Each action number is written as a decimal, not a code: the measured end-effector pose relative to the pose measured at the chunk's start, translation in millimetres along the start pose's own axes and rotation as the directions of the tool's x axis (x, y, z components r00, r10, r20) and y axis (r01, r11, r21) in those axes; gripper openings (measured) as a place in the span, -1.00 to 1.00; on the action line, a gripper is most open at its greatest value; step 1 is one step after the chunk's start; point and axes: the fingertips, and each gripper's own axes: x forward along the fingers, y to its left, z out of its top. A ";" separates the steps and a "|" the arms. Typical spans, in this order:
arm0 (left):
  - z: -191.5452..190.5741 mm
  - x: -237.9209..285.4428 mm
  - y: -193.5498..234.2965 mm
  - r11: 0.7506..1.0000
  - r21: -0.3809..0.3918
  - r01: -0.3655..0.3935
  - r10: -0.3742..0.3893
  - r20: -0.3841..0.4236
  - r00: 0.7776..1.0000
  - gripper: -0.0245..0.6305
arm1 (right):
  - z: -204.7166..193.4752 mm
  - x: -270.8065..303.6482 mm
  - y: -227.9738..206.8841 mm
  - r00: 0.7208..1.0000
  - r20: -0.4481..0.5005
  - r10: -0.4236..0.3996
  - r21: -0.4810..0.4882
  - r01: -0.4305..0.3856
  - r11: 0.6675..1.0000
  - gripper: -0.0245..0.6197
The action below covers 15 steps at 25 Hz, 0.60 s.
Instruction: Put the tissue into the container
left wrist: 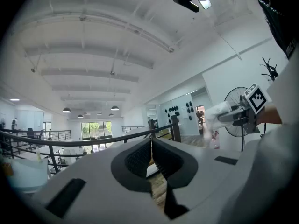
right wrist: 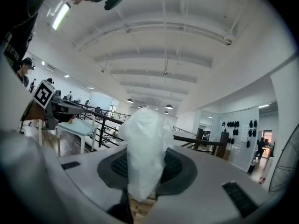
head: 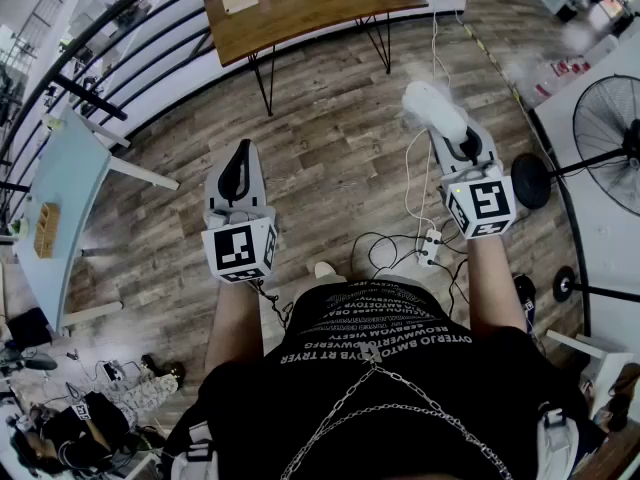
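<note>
Clamping tissue [right wrist: 145, 134]: right gripper [right wrist: 145, 168], centre frame. Left gripper [left wrist: 152, 158] clenched, empty. Risk: loose, floppy tissue may slip free in transit; no container in view.

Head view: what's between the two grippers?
Wood floor, crossed by a white cable near the right gripper, which holds the tissue; nothing else up to the left gripper, per the head view.

Bottom of tissue [right wrist: 145, 143] hidden between jaws (fan [head: 605, 148] cut by edge).
</note>
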 end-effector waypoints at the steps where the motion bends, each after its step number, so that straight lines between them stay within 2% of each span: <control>1: 2.9 2.2 -10.7 1.000 0.003 0.008 -0.008 -0.002 1.000 -0.83 | -1.8 -5.6 -5.4 1.000 -0.004 0.002 0.003 -0.002 1.000 -0.59; 5: 14.9 12.8 -57.0 0.999 0.008 0.033 -0.033 0.001 0.999 -0.83 | -9.5 -27.9 -29.5 1.000 -0.007 0.022 0.012 -0.022 1.000 -0.58; 9: 21.9 17.1 -92.3 1.000 0.000 0.016 -0.016 0.004 1.000 -0.83 | -18.9 -45.4 -51.9 0.997 0.018 0.077 0.031 -0.077 0.997 -0.58; 15: 2.0 27.4 -98.9 1.000 0.006 -0.030 0.030 -0.053 0.998 -0.83 | -29.8 -30.2 -72.2 0.991 0.062 0.122 0.094 -0.127 0.987 -0.58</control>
